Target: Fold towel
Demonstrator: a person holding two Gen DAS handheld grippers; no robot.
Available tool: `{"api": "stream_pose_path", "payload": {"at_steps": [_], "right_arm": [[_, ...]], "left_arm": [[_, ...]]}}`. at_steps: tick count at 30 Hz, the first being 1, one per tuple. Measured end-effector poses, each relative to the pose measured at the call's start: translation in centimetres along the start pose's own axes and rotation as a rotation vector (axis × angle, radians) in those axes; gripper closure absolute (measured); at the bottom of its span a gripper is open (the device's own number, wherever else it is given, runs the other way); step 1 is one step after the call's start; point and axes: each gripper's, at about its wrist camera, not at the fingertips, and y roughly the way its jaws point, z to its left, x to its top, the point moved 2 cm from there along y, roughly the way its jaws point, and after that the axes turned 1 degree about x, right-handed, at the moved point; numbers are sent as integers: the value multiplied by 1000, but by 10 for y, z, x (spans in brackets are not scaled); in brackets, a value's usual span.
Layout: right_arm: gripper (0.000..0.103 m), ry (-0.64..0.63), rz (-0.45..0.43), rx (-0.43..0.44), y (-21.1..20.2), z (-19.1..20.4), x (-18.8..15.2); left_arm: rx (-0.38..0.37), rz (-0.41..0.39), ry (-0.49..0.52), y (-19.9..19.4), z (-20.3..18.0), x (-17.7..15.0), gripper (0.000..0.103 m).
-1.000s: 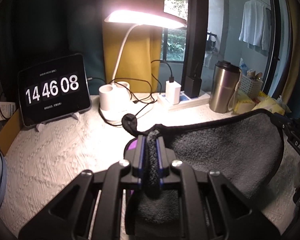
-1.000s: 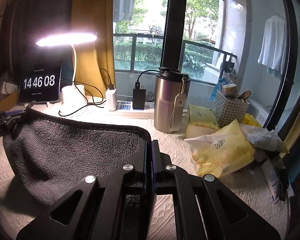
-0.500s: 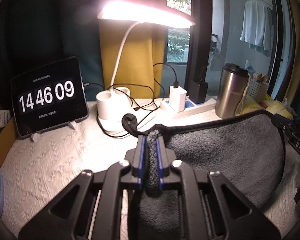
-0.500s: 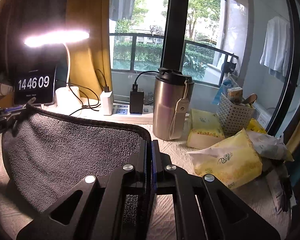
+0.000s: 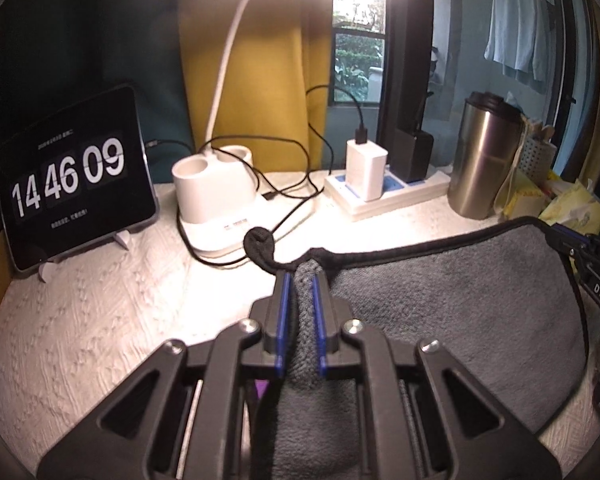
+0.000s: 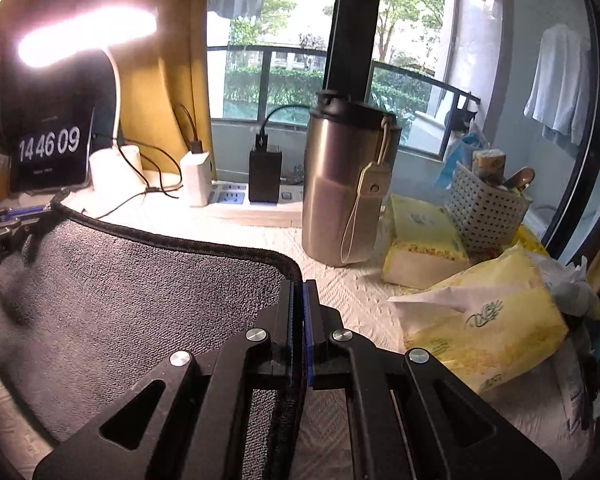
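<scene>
A dark grey towel [image 5: 452, 304] with a black hem hangs stretched between my two grippers above the white tablecloth. My left gripper [image 5: 300, 280] is shut on its left corner, with bunched cloth between the blue pads and a hanging loop [image 5: 260, 244] just ahead. My right gripper [image 6: 299, 284] is shut on the towel's [image 6: 140, 288] right corner at the hem. The right gripper also shows at the right edge of the left wrist view [image 5: 592, 280], and the left one at the left edge of the right wrist view [image 6: 4, 220].
At the back stand a tablet clock [image 5: 76, 184], a lit white desk lamp [image 5: 216, 196], a power strip with chargers [image 5: 380, 192] and a steel tumbler [image 6: 348, 184]. Yellow tissue packs [image 6: 480, 328] and a white basket [image 6: 488, 212] crowd the right side.
Both grippers have moved forward toward the back of the table with the towel still held taut; the lamp, clock and tumbler look closer.
</scene>
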Motion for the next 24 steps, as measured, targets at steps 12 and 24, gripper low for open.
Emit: {"api": "stream_pose_path", "payload": {"at_steps": [12, 24], "right_arm": [[98, -15, 111, -12, 35, 1, -11], [98, -37, 240, -31, 60, 6, -21]], "left_arm": [[-8, 151, -25, 48, 1, -15, 88], [-14, 220, -90, 61, 11, -20, 68]]}}
